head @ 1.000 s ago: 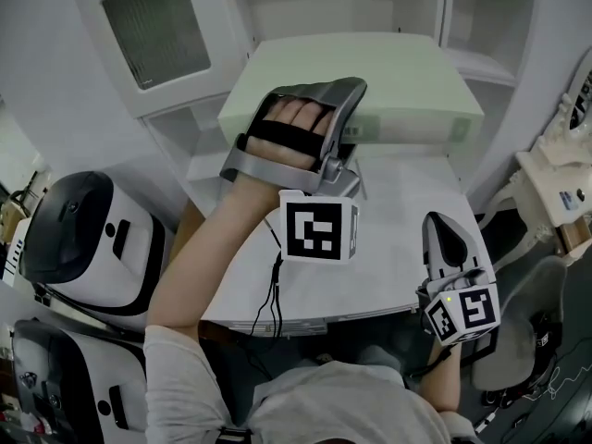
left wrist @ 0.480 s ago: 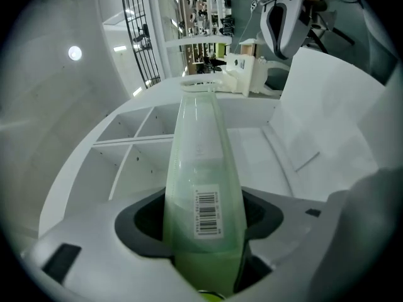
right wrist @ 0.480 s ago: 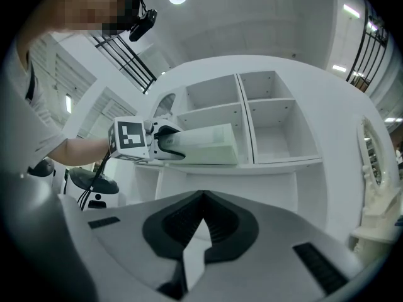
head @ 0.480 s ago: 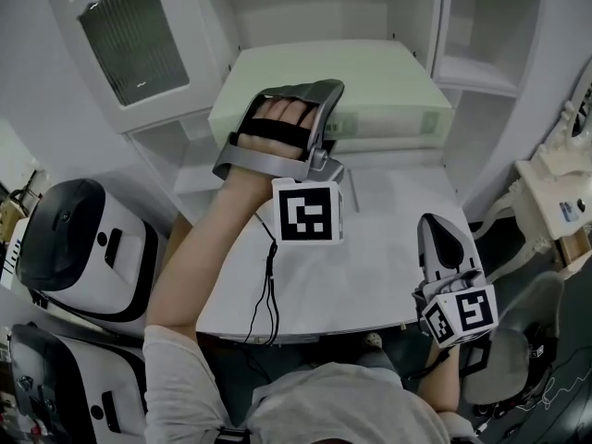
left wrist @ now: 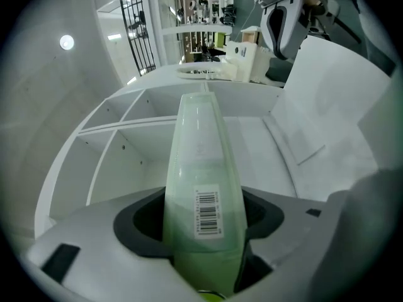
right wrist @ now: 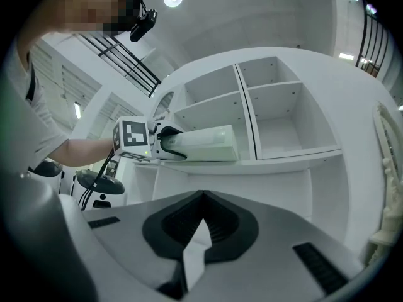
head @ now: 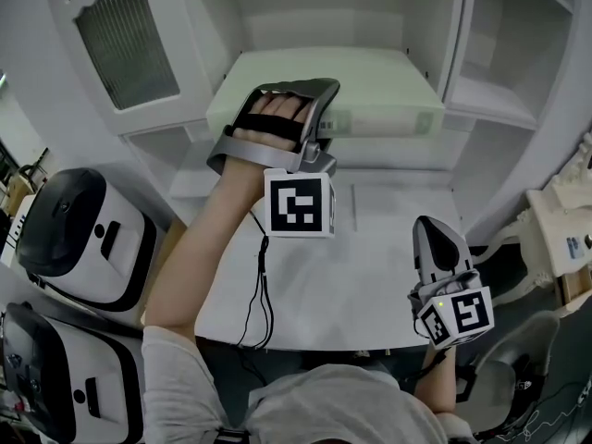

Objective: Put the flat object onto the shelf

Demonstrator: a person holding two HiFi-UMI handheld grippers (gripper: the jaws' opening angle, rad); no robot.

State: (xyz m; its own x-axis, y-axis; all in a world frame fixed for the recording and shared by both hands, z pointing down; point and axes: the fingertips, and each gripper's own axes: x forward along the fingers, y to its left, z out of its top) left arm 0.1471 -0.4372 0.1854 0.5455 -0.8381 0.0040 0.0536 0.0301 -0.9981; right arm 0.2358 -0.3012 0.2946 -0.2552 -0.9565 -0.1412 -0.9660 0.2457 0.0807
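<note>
Flat box [left wrist: 201, 162]: rigid, probably light, glossy; grip short end
Left gripper [left wrist: 203, 228]: clamped on box
Right gripper [right wrist: 200, 228]: closed, empty

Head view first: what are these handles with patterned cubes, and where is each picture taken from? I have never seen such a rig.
No robot here: a person holds hand-operated tongs in each hand, and the cubes are part of them. The head view looks down from the person's head; the other two views ride on the tongs. The left tongs are clamped on a flat pale green box, which reaches into a white shelf compartment. The right tongs are shut and empty above the white table.
</note>
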